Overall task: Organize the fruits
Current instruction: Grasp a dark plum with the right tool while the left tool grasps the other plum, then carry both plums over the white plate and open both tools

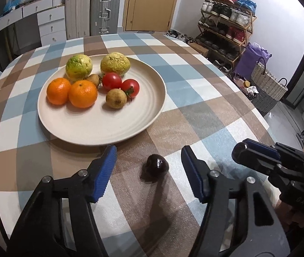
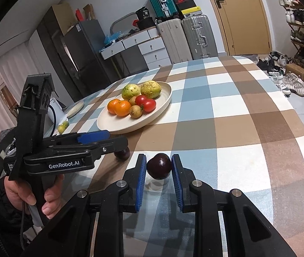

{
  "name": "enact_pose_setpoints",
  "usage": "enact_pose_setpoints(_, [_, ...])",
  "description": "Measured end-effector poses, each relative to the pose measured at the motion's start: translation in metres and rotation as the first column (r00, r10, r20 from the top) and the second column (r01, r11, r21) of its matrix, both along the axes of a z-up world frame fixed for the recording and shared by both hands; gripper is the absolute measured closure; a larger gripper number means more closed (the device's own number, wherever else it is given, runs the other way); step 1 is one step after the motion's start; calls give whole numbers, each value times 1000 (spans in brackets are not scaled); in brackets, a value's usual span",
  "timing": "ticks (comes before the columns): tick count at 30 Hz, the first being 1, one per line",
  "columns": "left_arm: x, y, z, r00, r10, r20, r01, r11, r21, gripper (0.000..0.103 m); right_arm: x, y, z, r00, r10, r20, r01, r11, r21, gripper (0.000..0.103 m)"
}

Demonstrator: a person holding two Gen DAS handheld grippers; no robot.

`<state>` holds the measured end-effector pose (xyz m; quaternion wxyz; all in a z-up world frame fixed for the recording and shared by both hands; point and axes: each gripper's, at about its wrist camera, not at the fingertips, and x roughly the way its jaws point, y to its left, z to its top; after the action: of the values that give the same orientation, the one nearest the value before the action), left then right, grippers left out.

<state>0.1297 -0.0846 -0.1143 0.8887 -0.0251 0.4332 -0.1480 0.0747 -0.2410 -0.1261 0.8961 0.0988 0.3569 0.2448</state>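
Note:
A dark plum (image 1: 156, 164) lies on the checked tablecloth between the blue pads of my left gripper (image 1: 148, 148); the jaws stand open and neither pad touches it. My right gripper (image 2: 158, 157) is shut on a second dark plum (image 2: 158, 168), lifted a little off the cloth. In the right wrist view my left gripper (image 2: 117, 141) shows from the side, over its plum (image 2: 122, 154). My right gripper (image 1: 241, 151) enters the left wrist view at the right. The cream plate (image 1: 100, 137) beyond holds two oranges (image 1: 83, 94), two tomatoes (image 1: 111, 81), two yellow-green fruits (image 1: 79, 65) and small brown fruits (image 1: 116, 98).
The table's curved edge (image 1: 265, 115) falls off to the right, with a shoe rack (image 1: 222, 27) and woven basket (image 1: 267, 81) beyond. A small plate (image 2: 74, 109) and green fruits (image 2: 63, 127) sit at the table's far left. A person's hand (image 2: 23, 192) grips the left tool.

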Motion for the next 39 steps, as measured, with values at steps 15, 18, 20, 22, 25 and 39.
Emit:
enact_pose_setpoints(15, [1,-12,-13,997,-58,-47,59,998,9,82,0,-2,-1,1000,1,-4,-1,1000,9,79])
enact_pose_setpoints(18, [1,-10,-12,997,-57,-44,57,998,3,82,0,-2,-1,1000,-2,-5,2,1000,9,79])
enact_pose_setpoints(20, [-1,-10,-9,997,-63,-33,63,998,-3,82,0,-1,-1,1000,-4,-7,4,1000,2,79])
enact_pose_setpoints(22, [-3,-9,-6,998,-67,-23,66,998,-11,82,0,0,-1,1000,-5,-8,5,1000,-2,79])
enact_pose_setpoints(25, [-4,-7,-1,998,-69,-11,68,997,-24,82,0,2,0,1000,-6,-14,6,1000,-12,79])
enact_pose_setpoints(39, [-8,58,41,998,0,70,7,995,-104,82,13,46,24,997,78,13,-77,995,-62,79])
